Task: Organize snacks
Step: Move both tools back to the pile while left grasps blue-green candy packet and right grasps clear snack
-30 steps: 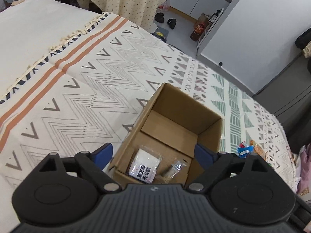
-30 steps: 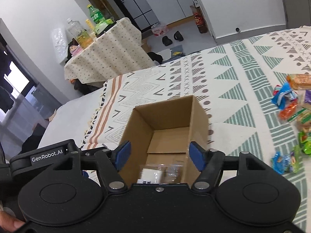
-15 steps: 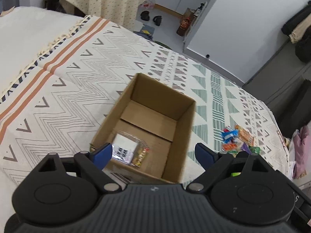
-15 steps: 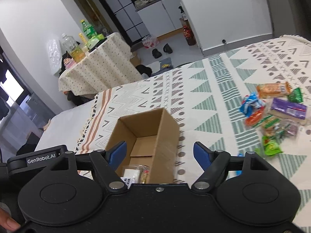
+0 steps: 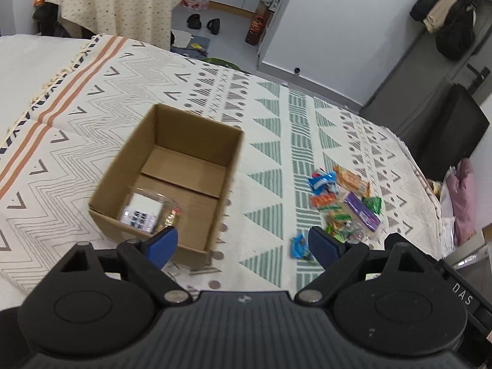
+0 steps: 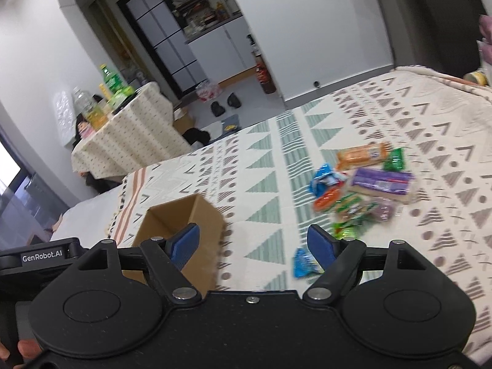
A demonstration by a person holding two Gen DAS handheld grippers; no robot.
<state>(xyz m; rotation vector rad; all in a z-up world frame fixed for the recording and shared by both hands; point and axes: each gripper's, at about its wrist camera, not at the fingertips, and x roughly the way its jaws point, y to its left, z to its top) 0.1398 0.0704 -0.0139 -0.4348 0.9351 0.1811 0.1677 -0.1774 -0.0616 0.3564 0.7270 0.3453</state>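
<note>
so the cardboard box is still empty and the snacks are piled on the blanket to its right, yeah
Not empty: the left wrist view shows a clear packet already lying inside the cardboard box. The other snacks are indeed piled on the blanket to its right.

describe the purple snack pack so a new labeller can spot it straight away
On the patterned bedspread, look right of the cardboard box to the heap of loose snacks. The purple pack lies flat at the heap's right edge, just below the orange pack. It is the only purple wrapper there, long and rectangular.
</note>
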